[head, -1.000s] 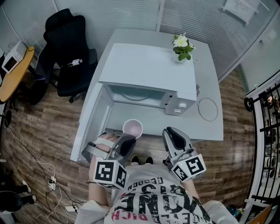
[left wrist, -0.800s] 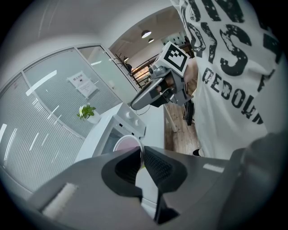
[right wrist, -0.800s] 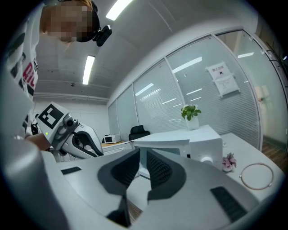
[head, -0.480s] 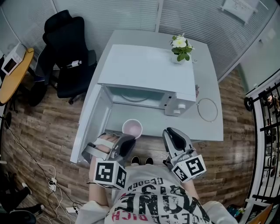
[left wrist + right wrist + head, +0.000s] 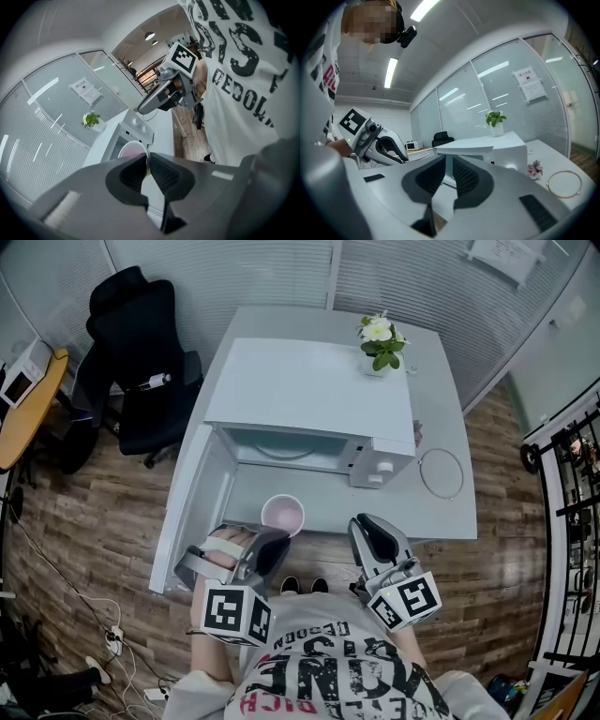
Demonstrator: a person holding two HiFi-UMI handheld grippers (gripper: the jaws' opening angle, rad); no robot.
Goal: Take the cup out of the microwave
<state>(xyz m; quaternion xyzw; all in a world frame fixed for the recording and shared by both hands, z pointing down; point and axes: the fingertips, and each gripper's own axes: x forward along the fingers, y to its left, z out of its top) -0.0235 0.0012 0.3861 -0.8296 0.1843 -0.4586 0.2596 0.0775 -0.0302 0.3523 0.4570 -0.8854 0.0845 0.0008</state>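
A pink-lined white cup (image 5: 283, 514) stands on the grey table (image 5: 441, 521), just in front of the open microwave (image 5: 314, 395). My left gripper (image 5: 278, 542) reaches it from the near side. In the left gripper view the cup's (image 5: 131, 151) thin rim runs between the jaws of the left gripper (image 5: 148, 165), which are shut on it. To the right, my right gripper (image 5: 364, 525) hovers at the table's front edge, away from the cup. Its jaws (image 5: 449, 172) stand a narrow gap apart with nothing between them.
The microwave door (image 5: 192, 507) hangs open to the left, beside the cup. A potted plant (image 5: 379, 341) stands on the table at the microwave's back right corner. A thin ring (image 5: 442, 472) lies on the table to the right. A black office chair (image 5: 141, 362) is at the far left.
The head view has shifted slightly. Both grippers and the cup keep their places.
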